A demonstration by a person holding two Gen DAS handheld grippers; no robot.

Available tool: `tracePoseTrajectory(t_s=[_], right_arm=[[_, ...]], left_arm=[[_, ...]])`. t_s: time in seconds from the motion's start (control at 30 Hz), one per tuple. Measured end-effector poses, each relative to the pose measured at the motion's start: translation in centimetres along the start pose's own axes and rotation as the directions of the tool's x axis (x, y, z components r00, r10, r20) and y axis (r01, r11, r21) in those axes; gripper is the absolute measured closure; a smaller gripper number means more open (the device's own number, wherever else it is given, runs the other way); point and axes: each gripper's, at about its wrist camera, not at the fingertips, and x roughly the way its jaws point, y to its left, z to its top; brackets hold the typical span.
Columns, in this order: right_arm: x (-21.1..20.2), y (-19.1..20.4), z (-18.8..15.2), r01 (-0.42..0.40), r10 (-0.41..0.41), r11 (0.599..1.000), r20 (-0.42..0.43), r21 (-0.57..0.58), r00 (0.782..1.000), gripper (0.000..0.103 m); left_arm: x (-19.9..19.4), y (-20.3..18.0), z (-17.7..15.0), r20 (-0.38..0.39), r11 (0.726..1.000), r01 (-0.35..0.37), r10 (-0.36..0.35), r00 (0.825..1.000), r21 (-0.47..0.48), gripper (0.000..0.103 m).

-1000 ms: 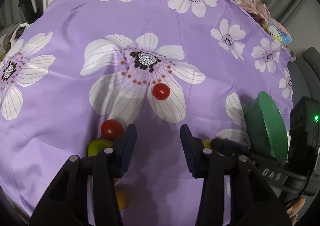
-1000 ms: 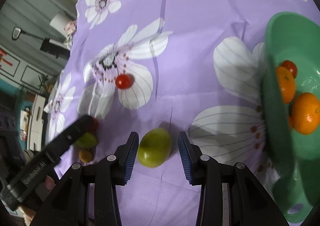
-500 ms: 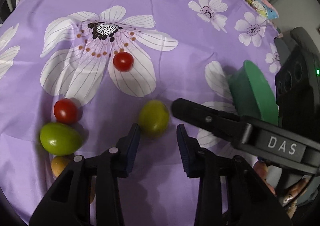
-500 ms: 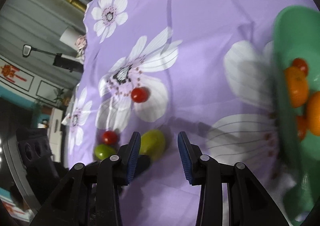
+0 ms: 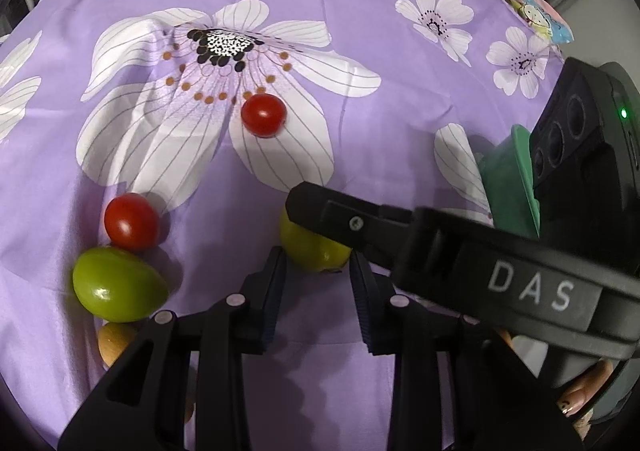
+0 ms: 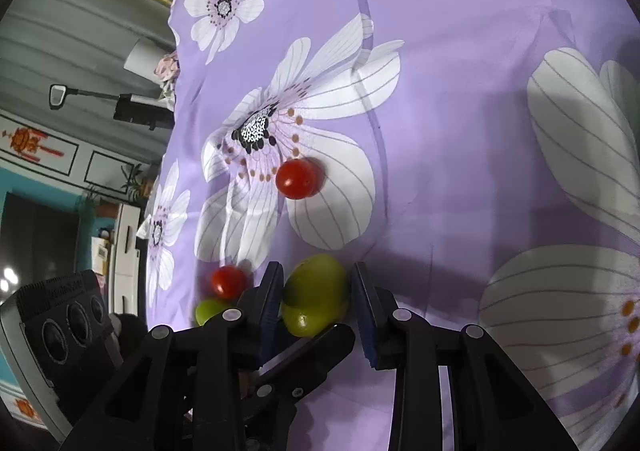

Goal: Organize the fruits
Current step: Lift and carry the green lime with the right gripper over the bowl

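Observation:
A yellow-green oval fruit lies on the purple flowered cloth. My right gripper straddles it with jaws closing; the fruit sits between the pads, with a thin gap on the right side. In the left wrist view the right gripper's finger crosses over the fruit and hides its top. My left gripper is also closing, its tips at the fruit's near edge, with nothing pressed. The left gripper's finger lies just below the fruit.
Around lie a red cherry tomato, a second red tomato, a green fruit and a small orange fruit. A green bowl stands at the right. A person's fingers show at bottom right.
Both grippers came down onto the yellow-green fruit and their jaws narrowed. The right gripper's finger now crosses over the fruit in the left view. The green bowl left the right view.

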Motion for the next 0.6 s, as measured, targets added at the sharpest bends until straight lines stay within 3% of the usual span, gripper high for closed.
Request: tracePoseTrajectory(t_s=[0.37, 0.6], right_arm=[[0.4, 0.1, 0.0, -0.013, 0.013, 0.999, -0.003, -0.035, 1.000, 0.068], [-1.1, 1.0, -0.5, -0.004, 0.008, 0.997, 0.055, -0.078, 0.998, 0.068]], left_arm=[[0.0, 0.1, 0.1, 0.022, 1.000, -0.016, 0.016, 1.000, 0.009, 0.070], [-1.2, -0.5, 0.0, 0.076, 0.999, 0.001, -0.004, 0.997, 0.040, 0.070]])
